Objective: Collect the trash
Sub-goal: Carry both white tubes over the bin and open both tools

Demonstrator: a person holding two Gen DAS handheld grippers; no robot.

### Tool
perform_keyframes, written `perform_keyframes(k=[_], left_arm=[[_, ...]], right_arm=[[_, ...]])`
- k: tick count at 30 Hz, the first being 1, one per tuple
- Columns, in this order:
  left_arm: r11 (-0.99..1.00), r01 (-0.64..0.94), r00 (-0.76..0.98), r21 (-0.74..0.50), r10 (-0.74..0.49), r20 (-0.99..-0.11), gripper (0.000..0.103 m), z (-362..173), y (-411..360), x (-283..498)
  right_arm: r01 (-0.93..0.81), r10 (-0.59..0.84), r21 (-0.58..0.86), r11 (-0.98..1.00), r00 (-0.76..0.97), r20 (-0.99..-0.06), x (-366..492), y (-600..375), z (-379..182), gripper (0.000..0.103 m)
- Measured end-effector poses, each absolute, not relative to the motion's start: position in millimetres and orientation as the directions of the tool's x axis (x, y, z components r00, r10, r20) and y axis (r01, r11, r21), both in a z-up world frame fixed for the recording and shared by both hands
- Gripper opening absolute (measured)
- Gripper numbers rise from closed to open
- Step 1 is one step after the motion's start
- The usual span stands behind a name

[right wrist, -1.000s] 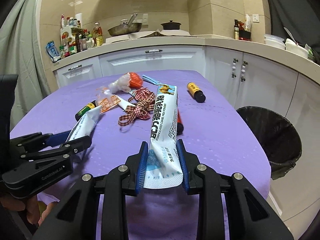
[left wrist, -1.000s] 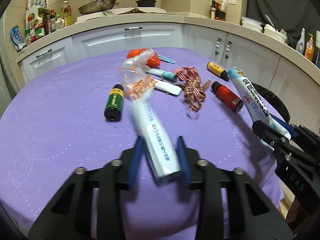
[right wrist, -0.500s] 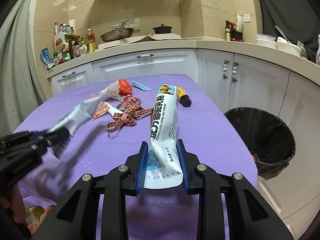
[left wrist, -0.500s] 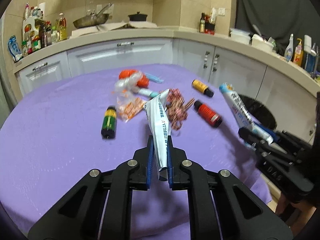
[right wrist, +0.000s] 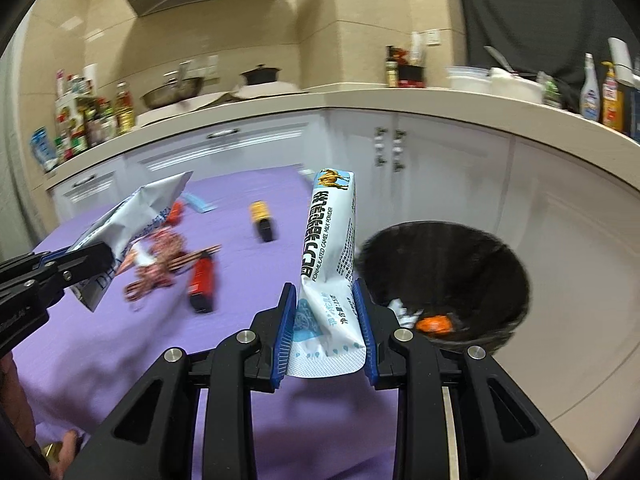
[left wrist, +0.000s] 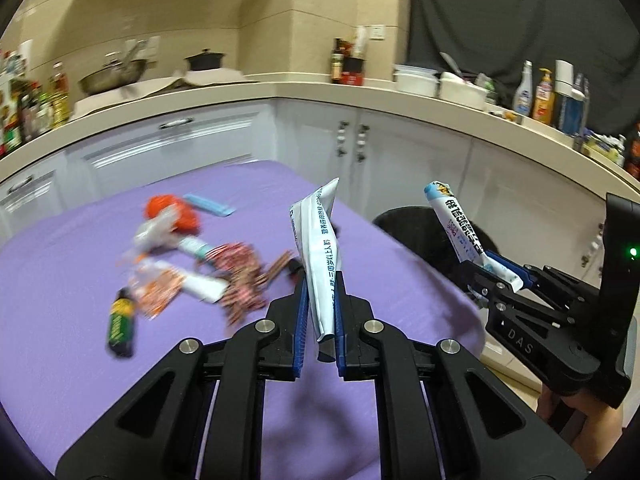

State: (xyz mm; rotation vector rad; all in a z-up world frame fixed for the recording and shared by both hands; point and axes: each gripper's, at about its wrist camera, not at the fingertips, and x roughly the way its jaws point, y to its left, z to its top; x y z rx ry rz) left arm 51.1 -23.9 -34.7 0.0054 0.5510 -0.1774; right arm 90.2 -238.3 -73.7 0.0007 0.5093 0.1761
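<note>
My left gripper (left wrist: 320, 312) is shut on a white and blue sachet (left wrist: 318, 248) and holds it upright above the purple table (left wrist: 60, 280). My right gripper (right wrist: 325, 312) is shut on a camel milk powder sachet (right wrist: 330, 236), held upright at the table's right edge beside the black trash bin (right wrist: 480, 264). The bin holds an orange scrap (right wrist: 434, 323) and some white paper. In the left wrist view the right gripper (left wrist: 496, 276) and its sachet (left wrist: 456, 220) sit in front of the bin (left wrist: 404, 228). The left gripper (right wrist: 80, 264) also shows in the right wrist view.
On the table lie a green bottle (left wrist: 120, 320), a red bottle (right wrist: 202, 276), a yellow-topped bottle (right wrist: 262, 218), a checked ribbon (left wrist: 240, 276), an orange-printed wrapper (left wrist: 160, 288) and an orange bag (left wrist: 172, 216). White cabinets (right wrist: 440, 160) and a cluttered counter stand behind.
Both grippers have swung right toward the bin with their sachets. The left gripper lifted its sachet off the table and closed tighter on it. The bin's inside has come into the right view.
</note>
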Motion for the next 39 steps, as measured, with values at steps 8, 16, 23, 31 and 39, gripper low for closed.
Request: perform_keyframes(k=[8, 16, 23, 31, 39], left_arm=[[0.957, 0.289, 0.824, -0.019, -0.259, -0.505, 0.011, -32.9, -83.3, 92.2], [0.936, 0.351, 0.786, -0.016, -0.304, -0.538, 0.011, -44.7, -141.2, 146.4], [0.933, 0.358, 0.753, -0.017, -0.300, -0.586, 0.013, -60.8, -172.9, 191.3], [0.943, 0.330, 0.698, -0.050, -0.279, -0.659, 0.054, -80.8, -181.8, 218.8], [0.949, 0.314, 0.742, -0.035, -0.268, -0.615, 0.054, -64.2, -172.1, 205.1]], right_arm=[[-0.044, 0.051, 0.026, 0.999, 0.872, -0.487, 120.7, -289.4, -72.9, 0.030], [0.016, 0.002, 0.030, 0.999, 0.865, -0.502, 152.1, -324.3, -81.6, 0.030], [0.029, 0.001, 0.048, 0.998, 0.850, -0.528, 183.3, -341.4, -94.8, 0.030], [0.049, -0.006, 0.062, 0.997, 0.832, -0.554, 202.2, -347.1, -109.8, 0.053], [0.049, -0.007, 0.062, 0.997, 0.841, -0.542, 193.3, -340.6, -100.9, 0.053]])
